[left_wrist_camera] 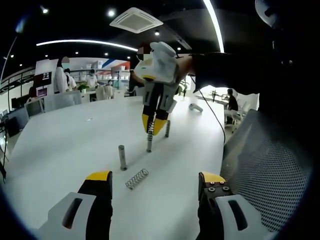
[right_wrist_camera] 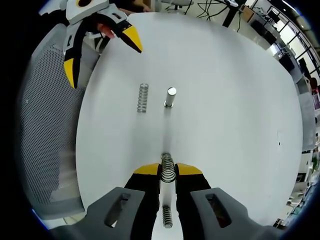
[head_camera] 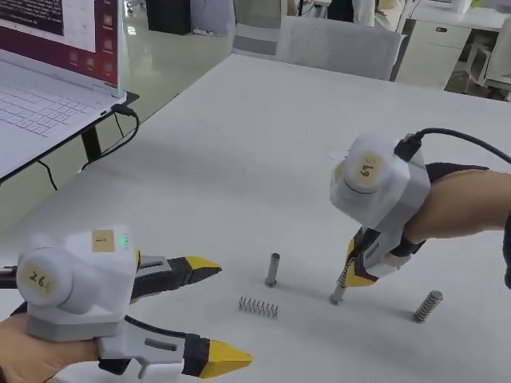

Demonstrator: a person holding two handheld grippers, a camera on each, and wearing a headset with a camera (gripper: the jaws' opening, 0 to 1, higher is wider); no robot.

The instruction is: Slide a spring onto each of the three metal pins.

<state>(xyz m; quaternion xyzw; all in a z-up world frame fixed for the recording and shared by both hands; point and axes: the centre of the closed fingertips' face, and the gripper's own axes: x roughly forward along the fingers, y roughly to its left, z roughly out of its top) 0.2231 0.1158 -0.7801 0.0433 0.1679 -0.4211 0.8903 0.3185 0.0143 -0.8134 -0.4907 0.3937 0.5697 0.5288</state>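
Note:
Three metal pins stand on the white table. The left pin is bare. A loose spring lies flat beside it. My right gripper is shut on a spring, held over the middle pin. The right pin carries a spring. My left gripper is open and holds nothing, near the table's front edge, short of the loose spring.
An open laptop sits on a side desk at the left, with a black cable hanging from it. A grey chair stands at the table's far edge. A mesh chair is beside the table's near edge.

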